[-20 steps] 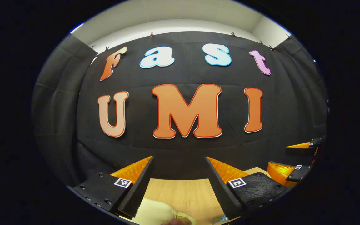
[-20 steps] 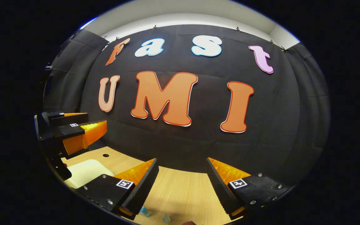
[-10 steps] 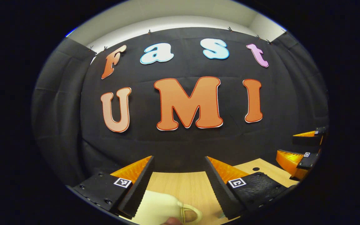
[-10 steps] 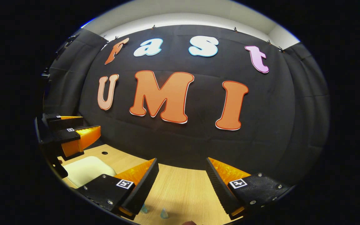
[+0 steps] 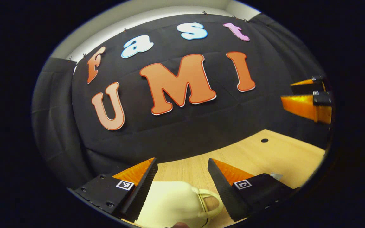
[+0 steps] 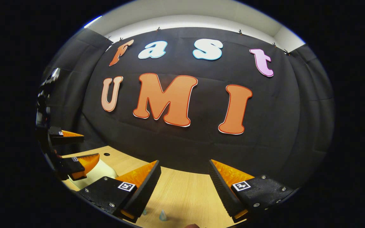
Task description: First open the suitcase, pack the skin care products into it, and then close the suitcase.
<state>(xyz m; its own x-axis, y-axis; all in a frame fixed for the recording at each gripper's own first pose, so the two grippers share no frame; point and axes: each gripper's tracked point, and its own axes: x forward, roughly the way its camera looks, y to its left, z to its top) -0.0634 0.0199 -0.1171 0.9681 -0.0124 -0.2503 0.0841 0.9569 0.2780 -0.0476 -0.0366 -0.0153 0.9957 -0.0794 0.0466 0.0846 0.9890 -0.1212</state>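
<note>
- Table (image 5: 284, 155) of light wood is seen below both grippers, reaching to the black cloth wall (image 6: 201, 145) behind; a small dark hole (image 5: 264, 140) is seen in its top.
- The cream suitcase (image 5: 173, 202) is seen lying on the table, closed as far as can be told, with its looped handle (image 5: 212, 202) turned to the right in the left gripper view. In the right gripper view its corner (image 6: 101, 169) is seen at the lower left.
- The left gripper (image 5: 181, 164) is held just above the suitcase, with the jaws spread wide and nothing pinched between them; the handle is seen between the fingers but is not touched. In the right gripper view it is seen at the left edge (image 6: 74, 147), over the suitcase.
- The right gripper (image 6: 184, 166) is held over bare wood, jaws spread wide, nothing between them. In the left gripper view it is seen at the far right (image 5: 309, 95).
- Two small pale blue pointed caps (image 6: 163, 216) are seen at the lower edge of the right gripper view, near its left finger; what they belong to cannot be told.
</note>
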